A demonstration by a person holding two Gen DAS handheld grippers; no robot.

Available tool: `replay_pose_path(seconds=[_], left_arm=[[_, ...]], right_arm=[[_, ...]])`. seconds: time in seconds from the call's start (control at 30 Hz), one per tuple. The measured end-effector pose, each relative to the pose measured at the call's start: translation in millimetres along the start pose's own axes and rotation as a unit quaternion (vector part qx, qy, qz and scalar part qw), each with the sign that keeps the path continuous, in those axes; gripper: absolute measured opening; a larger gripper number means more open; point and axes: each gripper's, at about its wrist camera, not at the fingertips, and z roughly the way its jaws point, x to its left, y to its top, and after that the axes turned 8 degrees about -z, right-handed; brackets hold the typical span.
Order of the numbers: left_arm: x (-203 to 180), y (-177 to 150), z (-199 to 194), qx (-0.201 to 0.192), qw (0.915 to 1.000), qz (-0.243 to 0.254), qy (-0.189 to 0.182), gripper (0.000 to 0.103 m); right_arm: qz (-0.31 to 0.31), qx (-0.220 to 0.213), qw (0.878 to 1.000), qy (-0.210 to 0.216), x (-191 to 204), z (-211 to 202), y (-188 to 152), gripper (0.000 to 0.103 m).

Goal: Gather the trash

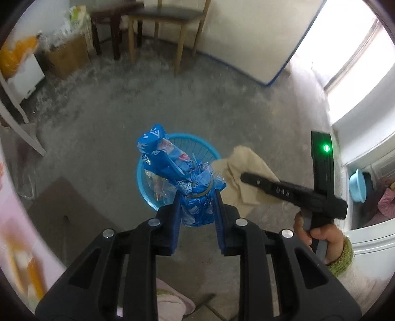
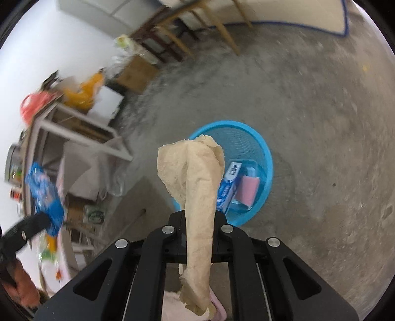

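My left gripper [image 1: 196, 197] is shut on a crumpled blue plastic wrapper [image 1: 182, 172] and holds it above the round blue mesh bin [image 1: 212, 149] on the concrete floor. My right gripper [image 2: 198, 214] is shut on a beige paper towel [image 2: 195, 182] that stands up between the fingers, just left of the same bin [image 2: 261, 153]. The bin holds a blue box [image 2: 229, 187] and a pink item [image 2: 248, 190]. In the left wrist view the right gripper [image 1: 249, 176] holds the towel [image 1: 244, 172] to the right of the bin. The right wrist view shows the wrapper [image 2: 44, 195] in the left gripper at far left.
Wooden chairs [image 1: 170, 22] and a white board with blue edge [image 1: 259, 42] stand at the far wall. Cardboard boxes [image 1: 66, 56] and an orange bag [image 1: 14, 56] are at the back left. A flat cardboard sheet [image 1: 66, 212] lies left of the bin. White furniture [image 1: 365, 153] is at right.
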Motion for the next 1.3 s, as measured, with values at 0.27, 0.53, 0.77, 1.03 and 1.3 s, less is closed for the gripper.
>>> replay_pose_path(seconds=[0.27,0.53,0.77,1.03,1.3], left_arm=[[10,26,48,-0.002,0.9988,0.008,0.048,0.054],[20,25,28,-0.032,0.9981,0.009,0.052,0.058],[23,-13,-35,-0.072,0.9967,0.008,0.038,0.059],[57,-91,-141,-0.150,0.9876,-0.027,0.038,0.067],[108,-185,-219,-0.220,0.9673,-0.096,0.082,0.069]], right_arm=[[0.030,0.021,0.999,0.014,-30,100,44,0.024],[0.081,0.038,0.996,0.006,-51,137,35,0.056],[0.134,-0.009,0.991,0.023,-87,93,-5,0.063],[0.104,0.003,0.995,-0.005,-83,33,-91,0.065],[-0.049,0.003,0.996,-0.074,-6,-21,-103,0.066]])
